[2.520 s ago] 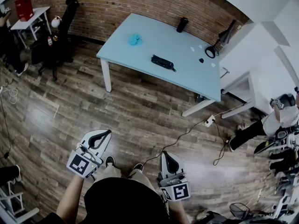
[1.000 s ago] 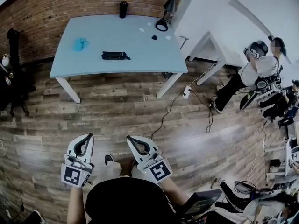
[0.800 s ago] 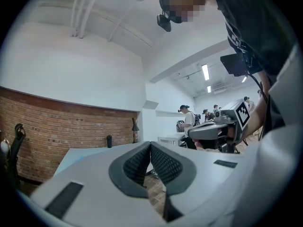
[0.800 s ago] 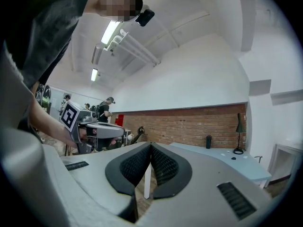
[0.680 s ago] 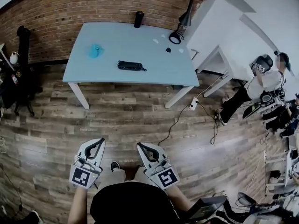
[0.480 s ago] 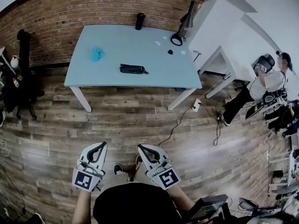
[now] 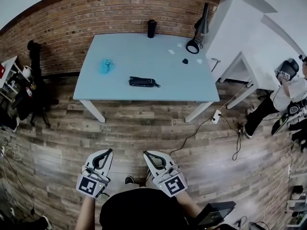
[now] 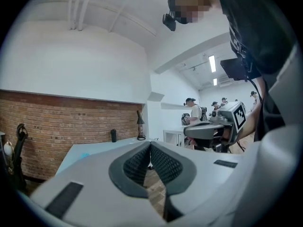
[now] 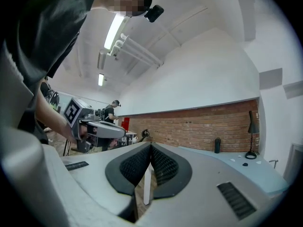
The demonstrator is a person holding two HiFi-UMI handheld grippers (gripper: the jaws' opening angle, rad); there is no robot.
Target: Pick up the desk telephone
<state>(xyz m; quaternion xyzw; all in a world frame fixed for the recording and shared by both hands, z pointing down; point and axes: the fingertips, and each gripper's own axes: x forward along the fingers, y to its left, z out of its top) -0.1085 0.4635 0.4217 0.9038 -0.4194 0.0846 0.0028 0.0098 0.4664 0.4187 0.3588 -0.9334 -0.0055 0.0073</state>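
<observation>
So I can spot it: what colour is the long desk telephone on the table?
Black; the long desk telephone shows best in the head view.

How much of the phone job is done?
Nothing looks done yet: the black phone lies flat on the blue table, untouched. In hand: nothing. The left gripper and right gripper are both shut and empty, out over the wooden floor, well short of the table. Left to do: get to the table, open the jaws, grip the phone and lift it.
</observation>
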